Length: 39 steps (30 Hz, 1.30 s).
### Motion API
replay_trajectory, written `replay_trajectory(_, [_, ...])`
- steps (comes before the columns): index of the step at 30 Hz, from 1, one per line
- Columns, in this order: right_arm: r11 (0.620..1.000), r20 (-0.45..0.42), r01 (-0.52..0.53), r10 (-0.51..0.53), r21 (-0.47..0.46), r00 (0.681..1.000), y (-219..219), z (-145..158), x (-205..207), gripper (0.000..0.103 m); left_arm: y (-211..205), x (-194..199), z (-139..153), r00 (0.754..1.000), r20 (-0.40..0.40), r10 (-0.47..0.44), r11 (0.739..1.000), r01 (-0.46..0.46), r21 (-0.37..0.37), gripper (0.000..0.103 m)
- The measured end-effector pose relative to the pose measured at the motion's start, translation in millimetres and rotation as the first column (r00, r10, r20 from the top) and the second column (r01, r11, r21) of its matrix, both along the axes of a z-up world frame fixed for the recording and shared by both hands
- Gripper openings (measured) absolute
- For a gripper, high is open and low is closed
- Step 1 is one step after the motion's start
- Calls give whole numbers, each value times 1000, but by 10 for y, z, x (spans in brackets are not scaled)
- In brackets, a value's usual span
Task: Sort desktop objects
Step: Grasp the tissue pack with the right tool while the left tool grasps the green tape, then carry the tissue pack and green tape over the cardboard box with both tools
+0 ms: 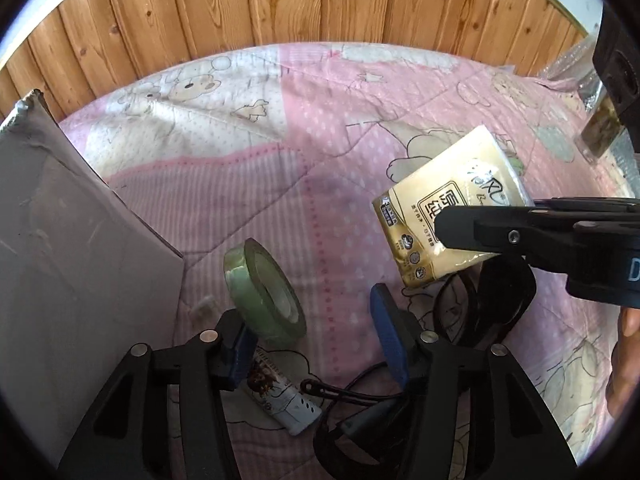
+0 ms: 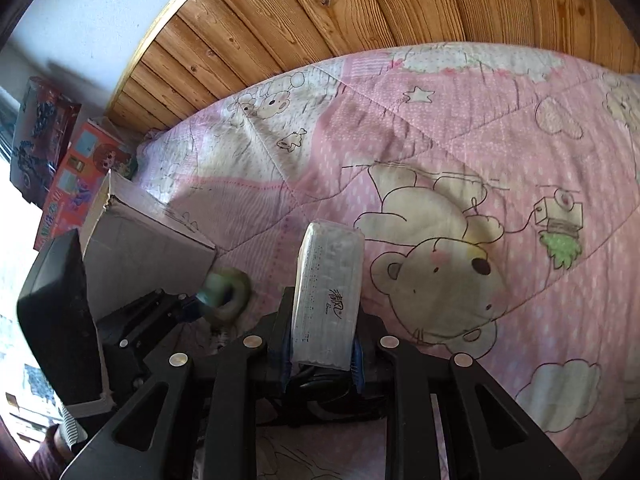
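Note:
A roll of pale green tape (image 1: 262, 286) stands on edge on the pink quilt (image 1: 320, 160), just ahead of my left gripper (image 1: 312, 334). That gripper is open, its blue pads wide apart; the roll is close to the left pad and well clear of the right one. My right gripper (image 2: 324, 344) is shut on a yellow tissue pack (image 2: 330, 292) and holds it on edge above the quilt. In the left wrist view the tissue pack (image 1: 432, 204) hangs at the right in the right gripper (image 1: 446, 228). An open cardboard box (image 1: 80, 264) stands at the left.
A small printed tube (image 1: 282, 398) and black cables (image 1: 360, 400) lie under the left gripper, with black loops (image 1: 480, 312) to the right. A glass jar (image 1: 598, 132) stands at the far right. Wooden panelling (image 1: 280, 4) backs the quilt. Colourful toy boxes (image 2: 64, 168) lean at the far left.

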State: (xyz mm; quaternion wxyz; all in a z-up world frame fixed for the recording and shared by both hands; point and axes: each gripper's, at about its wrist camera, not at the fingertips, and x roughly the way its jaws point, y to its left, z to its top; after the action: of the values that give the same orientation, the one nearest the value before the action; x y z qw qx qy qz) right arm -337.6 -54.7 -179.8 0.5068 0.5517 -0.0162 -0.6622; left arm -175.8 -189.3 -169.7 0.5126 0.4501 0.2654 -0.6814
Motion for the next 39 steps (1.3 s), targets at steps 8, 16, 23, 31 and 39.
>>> replay_trajectory(8, [992, -45, -96, 100, 79, 994, -60, 47, 125, 24, 97, 301, 233, 977, -168, 133, 991, -129, 35, 41])
replay_trajectory(16, [992, -67, -96, 101, 78, 993, -49, 34, 144, 24, 179, 356, 251, 966, -152, 209, 977, -213, -7, 36])
replay_trajectory(23, [997, -18, -63, 63, 41, 998, 11, -1, 98, 24, 226, 390, 261, 955, -138, 263, 964, -265, 6, 9])
replay_trajectory(31, [1000, -67, -12, 13, 17, 998, 70, 295, 157, 23, 305, 400, 410, 968, -96, 231, 970, -237, -54, 9])
replay_trajectory(39, [999, -144, -11, 18, 46, 989, 131, 587, 486, 24, 669, 321, 671, 977, -89, 192, 974, -201, -101, 9])
